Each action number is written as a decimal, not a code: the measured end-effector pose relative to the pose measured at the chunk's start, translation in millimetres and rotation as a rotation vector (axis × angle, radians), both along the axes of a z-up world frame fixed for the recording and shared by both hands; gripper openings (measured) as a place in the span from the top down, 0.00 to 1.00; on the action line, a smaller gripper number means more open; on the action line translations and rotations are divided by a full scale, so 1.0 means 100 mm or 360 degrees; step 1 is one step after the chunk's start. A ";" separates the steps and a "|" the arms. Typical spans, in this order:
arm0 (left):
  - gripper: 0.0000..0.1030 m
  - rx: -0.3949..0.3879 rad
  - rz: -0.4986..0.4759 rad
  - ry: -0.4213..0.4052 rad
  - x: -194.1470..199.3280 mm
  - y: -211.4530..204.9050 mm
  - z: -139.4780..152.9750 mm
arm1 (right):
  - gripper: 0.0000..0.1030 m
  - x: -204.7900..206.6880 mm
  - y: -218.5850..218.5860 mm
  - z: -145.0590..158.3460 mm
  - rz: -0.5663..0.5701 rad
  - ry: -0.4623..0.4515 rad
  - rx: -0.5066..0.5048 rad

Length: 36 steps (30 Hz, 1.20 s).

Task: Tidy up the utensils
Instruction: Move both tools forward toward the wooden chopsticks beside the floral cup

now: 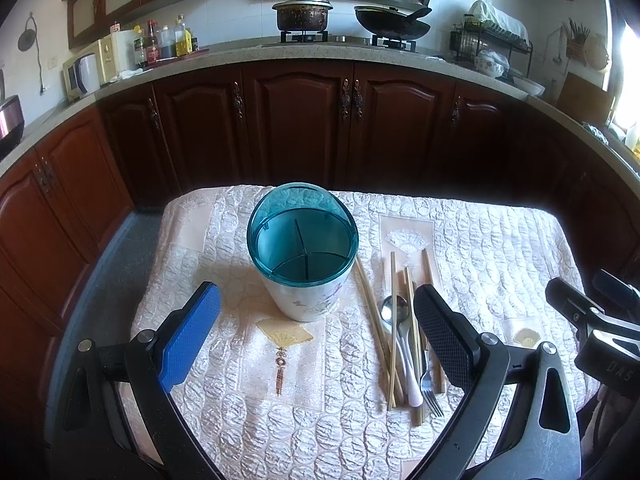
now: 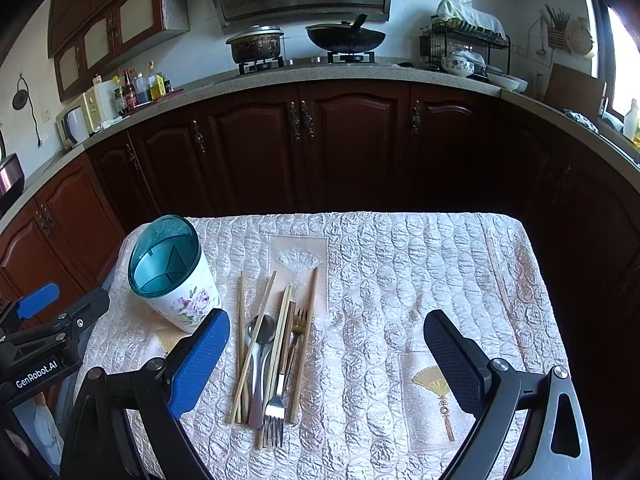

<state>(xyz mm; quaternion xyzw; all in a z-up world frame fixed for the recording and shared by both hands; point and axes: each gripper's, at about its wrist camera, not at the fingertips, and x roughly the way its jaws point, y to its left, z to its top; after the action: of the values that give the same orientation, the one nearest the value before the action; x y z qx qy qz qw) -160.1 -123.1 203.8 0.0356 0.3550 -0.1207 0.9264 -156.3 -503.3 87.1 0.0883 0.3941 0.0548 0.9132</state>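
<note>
A small counter point(image 2: 420, 264) covered with a pale quilted cloth point(image 1: 480, 248) stands in a kitchen, in front of a row of dark red wooden cabinets point(image 1: 304, 120).

On the left, the left gripper point(image 1: 316, 336) hovers over the near edge of the cloth. Its fingers are spread wide apart, one blue pad point(image 1: 190, 336) on the left and one black pad point(image 1: 444, 336) on the right, and they hold nothing.

Just beyond it, left of centre, a utensil holder point(image 1: 302, 256) stands upright. It is a white cup with a flower print and a teal plastic rim, and thin walls divide its inside into compartments. A clear teal lid is tipped open at its far side. No utensils can be seen inside it.

Just right of the holder, the utensils lie loose in a heap on the cloth. Several wooden chopsticks point(image 2: 244, 344) point away from the viewer. A metal spoon point(image 2: 262, 336) lies among them, its bowl towards the far side. A silver fork point(image 2: 276, 412) lies with its tines near, and a darker fork point(image 2: 298, 324) lies with its tines far.

On the right, the right gripper point(image 2: 326, 356) hovers above the near part of the cloth, the heap just inside its left finger. Its fingers are also wide apart and empty.

One more chopstick point(image 2: 498, 276) lies alone near the right edge of the cloth, well apart from the heap.
</note>
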 end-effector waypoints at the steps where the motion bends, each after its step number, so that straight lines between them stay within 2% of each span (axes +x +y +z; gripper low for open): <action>1: 0.05 0.0001 0.0000 0.0000 0.01 0.00 0.00 | 0.06 0.01 0.00 0.00 0.0004 0.0001 -0.0003; 14: 0.05 -0.0009 0.0014 0.0032 0.10 0.03 -0.07 | 0.06 0.09 0.08 -0.13 0.0035 0.0038 -0.0008; 26: 0.05 -0.0064 0.0040 0.0177 0.27 0.06 -0.32 | 0.06 0.26 0.16 -0.45 0.0111 0.0154 -0.0009; 36: 0.05 -0.0034 0.0037 0.0179 0.31 0.01 -0.35 | 0.06 0.30 0.12 -0.49 0.0106 0.0176 -0.0014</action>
<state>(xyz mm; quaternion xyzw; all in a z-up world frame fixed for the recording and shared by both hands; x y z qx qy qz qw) -128.8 -121.7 168.7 0.0148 0.4056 -0.1156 0.9066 -126.4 -490.8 38.2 0.0741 0.4470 0.0783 0.8880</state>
